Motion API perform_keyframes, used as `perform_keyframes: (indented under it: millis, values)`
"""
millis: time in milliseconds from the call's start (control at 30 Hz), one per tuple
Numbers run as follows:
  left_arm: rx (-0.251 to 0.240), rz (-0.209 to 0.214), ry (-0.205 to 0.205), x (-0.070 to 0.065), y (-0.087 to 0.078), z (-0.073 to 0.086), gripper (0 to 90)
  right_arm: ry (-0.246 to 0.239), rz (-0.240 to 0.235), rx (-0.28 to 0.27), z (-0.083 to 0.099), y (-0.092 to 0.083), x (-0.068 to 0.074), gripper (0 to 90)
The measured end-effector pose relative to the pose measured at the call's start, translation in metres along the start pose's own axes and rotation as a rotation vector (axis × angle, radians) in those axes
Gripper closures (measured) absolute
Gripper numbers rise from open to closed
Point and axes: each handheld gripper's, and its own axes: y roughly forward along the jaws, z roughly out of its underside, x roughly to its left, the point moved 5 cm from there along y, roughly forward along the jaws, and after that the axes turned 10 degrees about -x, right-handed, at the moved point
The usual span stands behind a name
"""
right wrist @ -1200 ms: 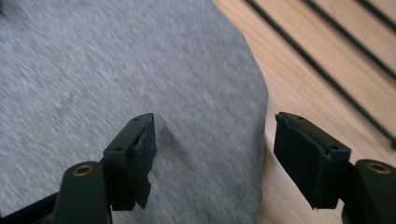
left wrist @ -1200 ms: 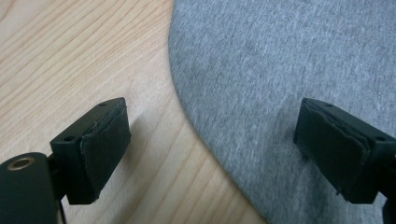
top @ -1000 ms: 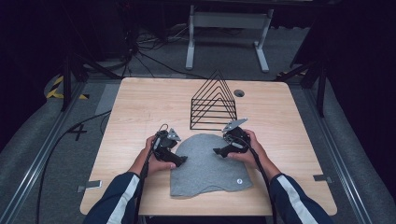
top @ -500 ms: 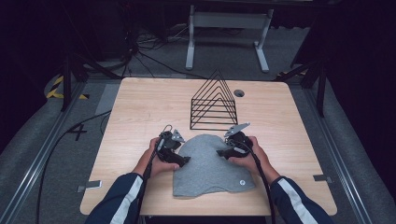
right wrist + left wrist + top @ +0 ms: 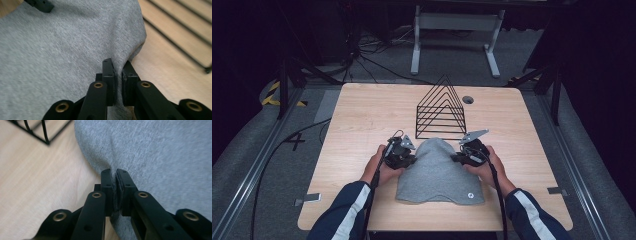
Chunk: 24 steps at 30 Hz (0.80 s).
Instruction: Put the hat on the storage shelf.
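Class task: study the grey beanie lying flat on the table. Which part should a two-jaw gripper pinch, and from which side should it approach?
Pinch the grey beanie at its thin side edges, coming in low from each side. It lies flat, so only the edge offers a fold to bite. The left gripper and right gripper are shut on opposite edges that way.

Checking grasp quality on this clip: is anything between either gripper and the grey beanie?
Nothing visible. The left gripper and right gripper have just been closing, and each now pinches an edge of the grey beanie. The wire rack stands beyond it.
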Motion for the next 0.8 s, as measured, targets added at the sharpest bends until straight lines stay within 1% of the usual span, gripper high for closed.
perform_keyframes:
  millis: [67, 100, 167, 200, 233, 300, 333, 433, 533, 567, 633, 667, 700, 733, 767, 800]
  values:
    - [-0.019, 0.0, 0.021, -0.001, -0.006, -0.008, 85.6, -0.021, 0.013, -0.027, -0.005, -0.009, 0.0, 84.1]
    - [-0.035, 0.002, 0.028, -0.002, -0.01, -0.013, 85.6, -0.024, 0.018, -0.043, -0.008, -0.014, 0.0, 84.1]
    - [-0.068, -0.009, 0.042, -0.002, -0.02, -0.024, 85.7, -0.026, 0.023, -0.088, -0.016, -0.029, 0.0, 84.2]
    - [-0.088, -0.005, 0.054, -0.002, -0.025, -0.032, 85.7, -0.032, 0.028, -0.102, -0.02, -0.035, 0.001, 84.2]
    - [-0.096, -0.011, 0.066, -0.002, -0.029, -0.036, 85.7, -0.045, 0.035, -0.121, -0.024, -0.042, 0.001, 84.2]
    - [-0.113, -0.023, 0.09, -0.004, -0.037, -0.048, 85.8, -0.054, 0.04, -0.146, -0.031, -0.052, 0.002, 84.2]
    - [-0.127, -0.021, 0.1, -0.005, -0.043, -0.057, 85.8, -0.059, 0.044, -0.155, -0.034, -0.057, 0.002, 84.2]
    - [-0.167, -0.04, 0.142, -0.008, -0.058, -0.078, 85.8, -0.084, 0.066, -0.202, -0.05, -0.078, 0.0, 84.2]
    - [-0.187, -0.055, 0.166, -0.008, -0.066, -0.096, 85.8, -0.099, 0.088, -0.24, -0.064, -0.093, -0.003, 84.2]
    - [-0.193, -0.063, 0.177, -0.007, -0.07, -0.103, 85.8, -0.106, 0.093, -0.251, -0.069, -0.098, -0.004, 84.2]
    - [-0.217, -0.076, 0.187, -0.004, -0.076, -0.116, 85.8, -0.119, 0.118, -0.281, -0.082, -0.109, -0.008, 84.2]
    - [-0.233, -0.075, 0.195, 0.0, -0.081, -0.127, 85.8, -0.117, 0.124, -0.297, -0.089, -0.114, -0.01, 84.2]
    - [-0.233, -0.075, 0.195, 0.0, -0.081, -0.127, 85.9, -0.117, 0.124, -0.297, -0.089, -0.114, -0.01, 84.2]
    - [-0.247, -0.076, 0.196, 0.002, -0.085, -0.134, 85.9, -0.122, 0.137, -0.32, -0.1, -0.123, -0.013, 84.2]
    - [-0.262, -0.089, 0.199, 0.005, -0.089, -0.143, 85.9, -0.124, 0.147, -0.335, -0.108, -0.128, -0.016, 84.2]
    - [-0.269, -0.099, 0.203, 0.007, -0.092, -0.149, 85.8, -0.125, 0.16, -0.355, -0.118, -0.134, -0.019, 84.2]
